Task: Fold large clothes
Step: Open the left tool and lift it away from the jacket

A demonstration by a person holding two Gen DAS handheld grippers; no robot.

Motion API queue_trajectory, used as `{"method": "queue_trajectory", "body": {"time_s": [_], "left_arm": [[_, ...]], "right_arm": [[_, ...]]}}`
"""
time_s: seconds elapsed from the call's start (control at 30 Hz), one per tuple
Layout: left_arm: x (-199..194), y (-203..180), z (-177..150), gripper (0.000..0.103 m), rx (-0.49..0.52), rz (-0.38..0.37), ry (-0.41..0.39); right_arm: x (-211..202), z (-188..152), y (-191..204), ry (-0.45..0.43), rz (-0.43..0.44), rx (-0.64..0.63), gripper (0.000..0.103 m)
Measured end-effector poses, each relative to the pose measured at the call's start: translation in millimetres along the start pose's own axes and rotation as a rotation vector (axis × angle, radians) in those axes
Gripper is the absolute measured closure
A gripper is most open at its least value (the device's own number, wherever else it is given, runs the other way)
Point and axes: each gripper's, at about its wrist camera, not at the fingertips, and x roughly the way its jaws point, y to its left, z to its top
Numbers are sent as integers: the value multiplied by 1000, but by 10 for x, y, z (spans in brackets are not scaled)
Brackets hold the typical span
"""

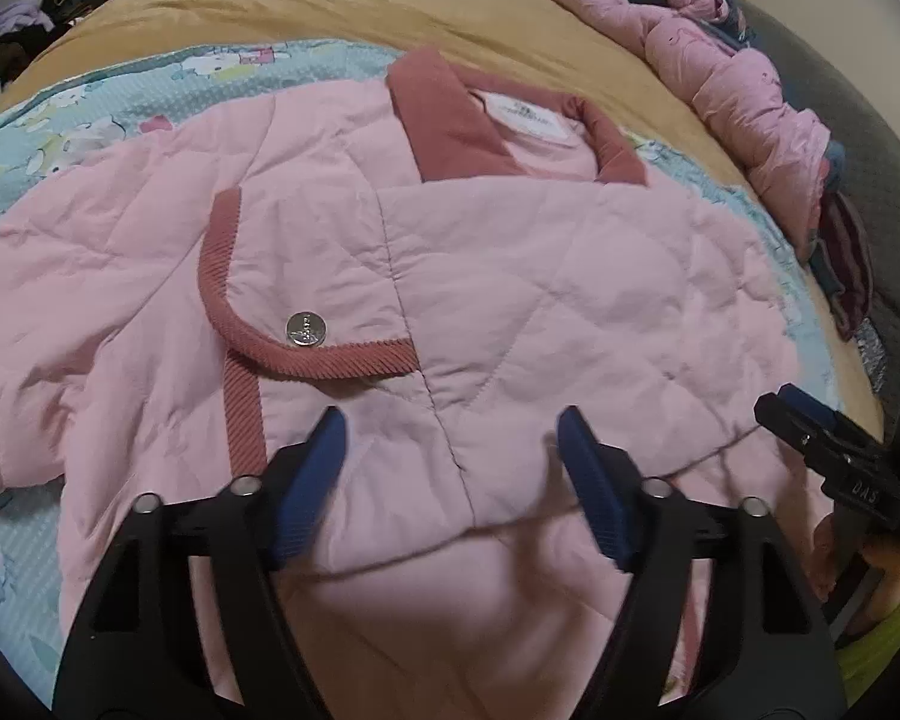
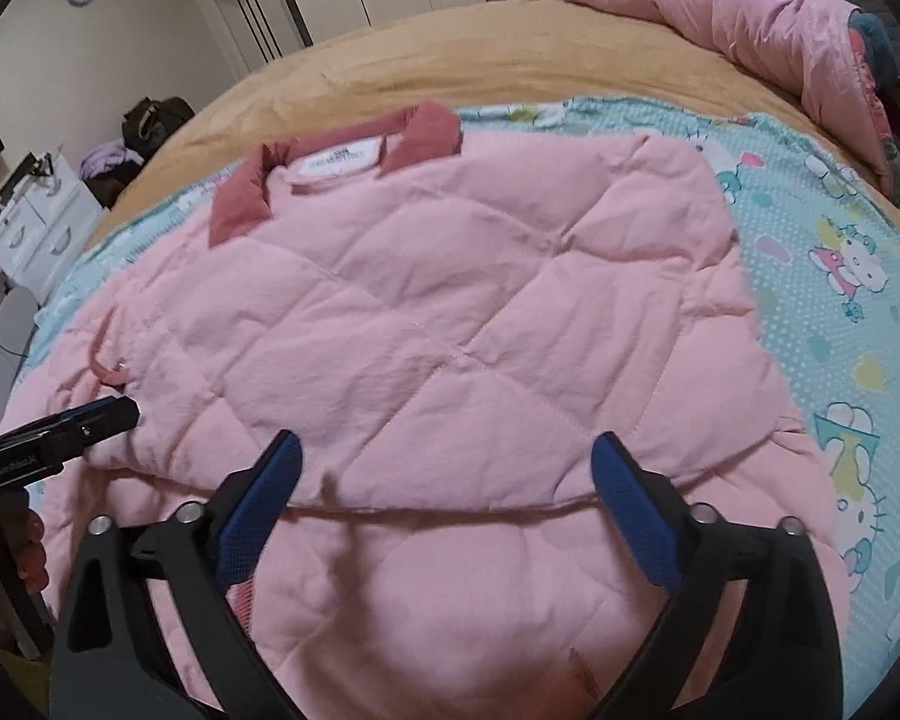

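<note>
A pink quilted jacket [image 1: 510,252] with a darker pink corduroy collar [image 1: 450,120] lies spread on the bed, collar at the far end. A silver snap [image 1: 305,329] sits on a corduroy-trimmed flap. My left gripper [image 1: 450,420] hovers open over the jacket's near part, nothing between its blue pads. In the right wrist view the jacket [image 2: 450,300] shows a folded edge running across near the fingers. My right gripper [image 2: 447,441] stands wide open above that edge, empty. Each gripper shows in the other's view: the right gripper [image 1: 810,420], the left gripper [image 2: 114,414].
A turquoise cartoon-print sheet [image 2: 840,240] lies under the jacket, over a tan blanket [image 1: 330,6]. A crumpled pink duvet [image 2: 750,6] is heaped at the far right. A white drawer unit [image 2: 36,228] and a dark bag [image 2: 150,117] stand beyond the bed's left side.
</note>
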Motion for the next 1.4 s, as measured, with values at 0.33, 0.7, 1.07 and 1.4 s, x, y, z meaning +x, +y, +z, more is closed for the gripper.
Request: {"method": "queue_trajectory", "body": {"time_s": [0.33,0.7,1.07,1.4], "left_arm": [[-440,-87,4,9,1,-7,-72],[-849,-80,-73,9,24,2,-139],[-1194,254,-143,9,-51,12,-190],[-1484,622,-192,9,-101,70,-241]], "right_arm": [[-483,-67,220,-93,12,-30,4],[-723,-102,558,-139,-27,-101,4],[-874,7,1023,-168,-1,-167,4],[-945,97,1582,-208,53,-253,4]]}}
